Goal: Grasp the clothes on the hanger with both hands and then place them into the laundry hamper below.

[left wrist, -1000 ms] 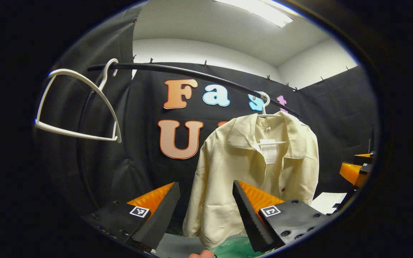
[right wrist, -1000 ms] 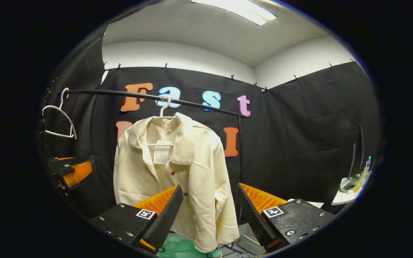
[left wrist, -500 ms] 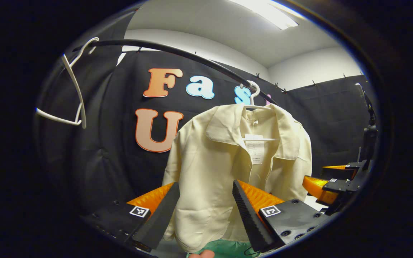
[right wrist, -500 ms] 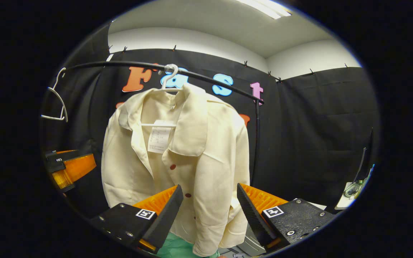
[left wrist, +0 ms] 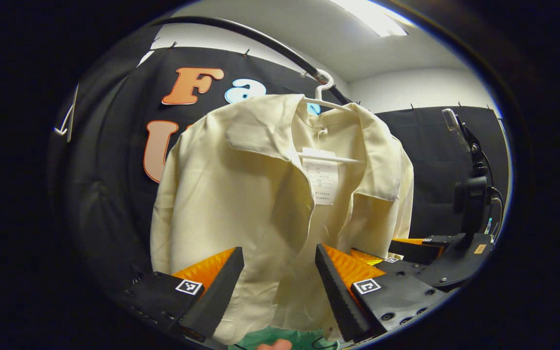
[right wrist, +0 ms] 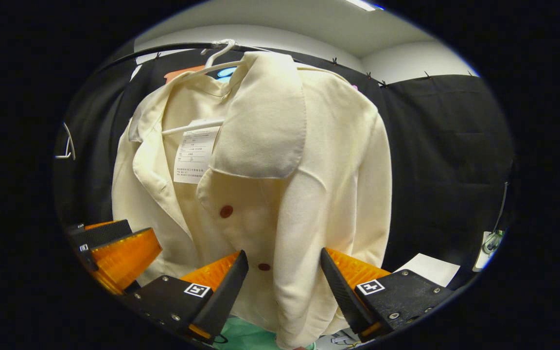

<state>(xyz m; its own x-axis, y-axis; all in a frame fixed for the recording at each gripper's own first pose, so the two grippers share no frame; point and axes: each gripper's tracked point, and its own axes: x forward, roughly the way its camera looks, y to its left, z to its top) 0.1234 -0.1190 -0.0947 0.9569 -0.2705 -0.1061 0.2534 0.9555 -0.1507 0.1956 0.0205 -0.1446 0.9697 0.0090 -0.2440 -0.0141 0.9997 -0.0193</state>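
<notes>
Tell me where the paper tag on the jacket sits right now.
The paper tag hangs inside the open neck of the cream jacket, just under the white hanger's crossbar, left of the big collar flap in the right gripper view.

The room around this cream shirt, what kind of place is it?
Likely a staged recording booth, not a home closet: black cloth wall pinned up with clips, a lone clothes rail holding the shirt on a hanger, and a phone stand nearby.
</notes>
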